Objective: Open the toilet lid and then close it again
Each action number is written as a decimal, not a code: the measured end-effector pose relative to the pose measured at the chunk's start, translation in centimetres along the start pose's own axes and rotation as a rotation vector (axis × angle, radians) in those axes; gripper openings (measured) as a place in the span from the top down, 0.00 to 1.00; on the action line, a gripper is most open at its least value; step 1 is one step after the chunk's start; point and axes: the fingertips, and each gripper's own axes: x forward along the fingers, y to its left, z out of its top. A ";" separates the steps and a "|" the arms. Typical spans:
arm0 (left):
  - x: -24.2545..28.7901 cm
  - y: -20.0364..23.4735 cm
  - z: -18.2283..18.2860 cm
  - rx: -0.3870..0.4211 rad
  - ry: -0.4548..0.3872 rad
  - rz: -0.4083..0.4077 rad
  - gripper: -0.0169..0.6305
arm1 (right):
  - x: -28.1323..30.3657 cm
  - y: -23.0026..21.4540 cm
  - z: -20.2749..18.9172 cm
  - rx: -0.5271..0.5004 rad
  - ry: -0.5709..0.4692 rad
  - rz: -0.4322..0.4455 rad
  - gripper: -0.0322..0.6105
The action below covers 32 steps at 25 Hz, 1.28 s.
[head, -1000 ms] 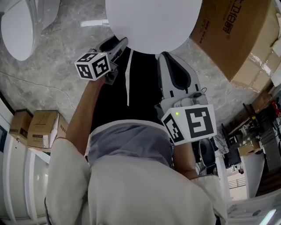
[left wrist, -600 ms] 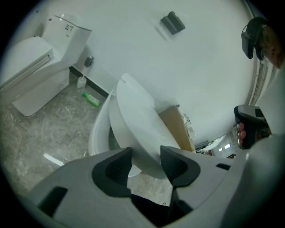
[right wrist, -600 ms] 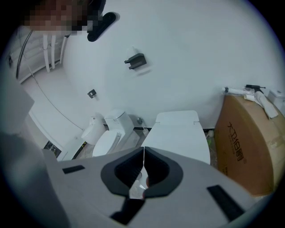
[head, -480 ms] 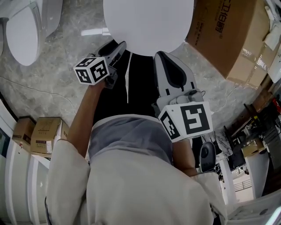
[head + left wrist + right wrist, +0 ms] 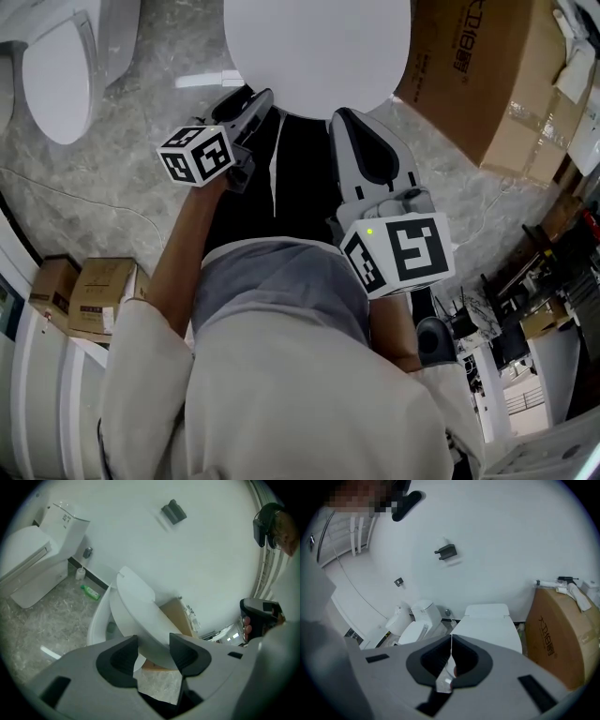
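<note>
The white toilet lid (image 5: pixel 138 613) is tilted up off the bowl (image 5: pixel 97 623), with a gap showing at its left side. My left gripper (image 5: pixel 153 645) is shut on the lid's front edge, which passes between its two dark pads. In the head view the lid (image 5: pixel 319 47) fills the top centre, and the left gripper (image 5: pixel 247 105) reaches its near rim. My right gripper (image 5: pixel 345 120) hangs just short of the rim on the right. Its jaws (image 5: pixel 451 641) are shut on nothing, and the lid (image 5: pixel 490 630) lies beyond them.
A second toilet (image 5: pixel 56 75) stands to the left. To the right of the toilet is a large cardboard box (image 5: pixel 487 75). Small boxes (image 5: pixel 94 295) sit at the lower left. A green bottle (image 5: pixel 90 591) lies by the wall. A person's hand holds a device (image 5: pixel 260 613) at the right.
Both grippers have risen a little. The left one holds the lid's edge throughout, and the right one stays shut.
</note>
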 end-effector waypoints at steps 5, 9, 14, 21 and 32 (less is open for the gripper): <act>-0.7 -1.3 1.5 0.008 -0.015 -0.023 0.67 | -0.2 0.8 1.1 -0.011 -0.017 0.001 0.93; -1.0 -2.3 2.5 0.016 -0.019 -0.044 0.67 | -0.6 1.2 1.9 -0.020 -0.030 0.002 0.93; -1.5 -3.5 3.7 0.025 -0.035 -0.066 0.66 | -1.5 1.4 2.8 -0.032 -0.050 -0.010 0.93; -2.1 -5.4 5.9 0.059 -0.053 -0.116 0.66 | -2.9 1.5 4.3 -0.037 -0.082 -0.049 0.93; -2.7 -7.5 8.8 0.178 -0.061 -0.165 0.66 | -4.6 2.8 6.1 -0.046 -0.137 -0.097 0.93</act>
